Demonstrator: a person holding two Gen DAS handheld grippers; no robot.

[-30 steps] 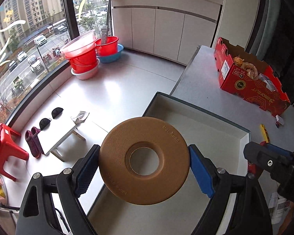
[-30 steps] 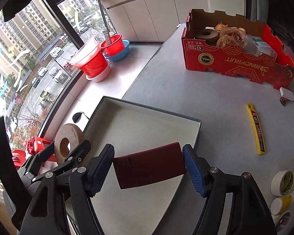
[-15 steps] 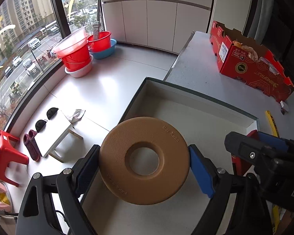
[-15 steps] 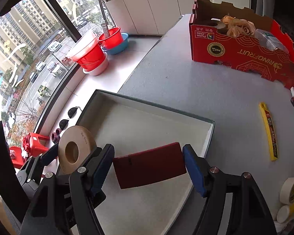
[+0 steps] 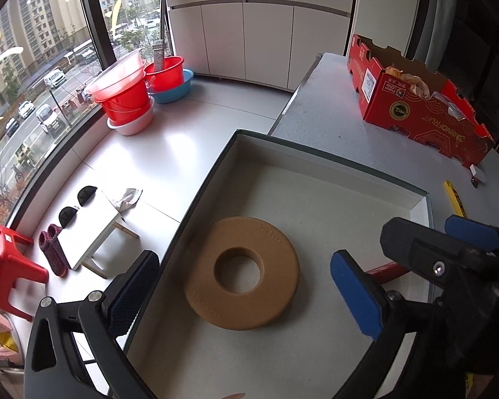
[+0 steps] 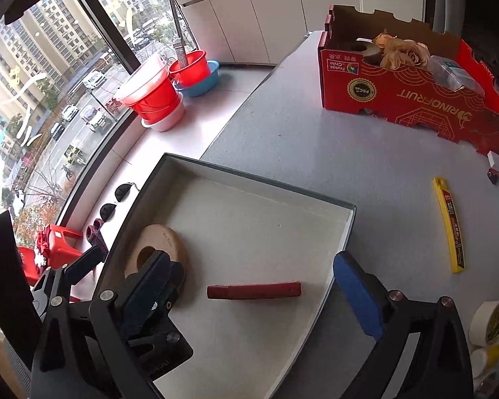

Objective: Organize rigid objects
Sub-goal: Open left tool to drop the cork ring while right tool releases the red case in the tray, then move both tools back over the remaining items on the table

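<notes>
Both claws stand wide apart with nothing pinched between their pads. Left gripper (image 5: 246,287) has just been opening; its dark pad sits at 9 o'clock and its blue pad at 3 o'clock of the brown ring (image 5: 242,272), and neither pad touches it. That ring lies flat on the floor of the shallow grey tray (image 5: 332,159), hole facing up, in the tray's left half, close to the left wall. Being round, it has no long axis to speak of.

Right gripper (image 6: 252,294) has likewise just been opening, and its jaws straddle the dark red bar (image 6: 253,290) without contact. The bar lies flat on the tray floor (image 6: 249,179) with its long axis running 9 to 3 o'clock in the right wrist view, its ends aimed roughly at the two pads, the right end stopping short of the tray's right wall. From that view the ring (image 6: 164,237) sits at about 9 to 10 o'clock of the bar, partly hidden behind the left gripper (image 6: 93,259).

Outside the tray, on the speckled table (image 6: 316,139), a yellow utility knife (image 6: 447,224) lies at 3 o'clock, running 12 to 6, and a red cardboard box (image 6: 412,99) stands at 1 o'clock.
</notes>
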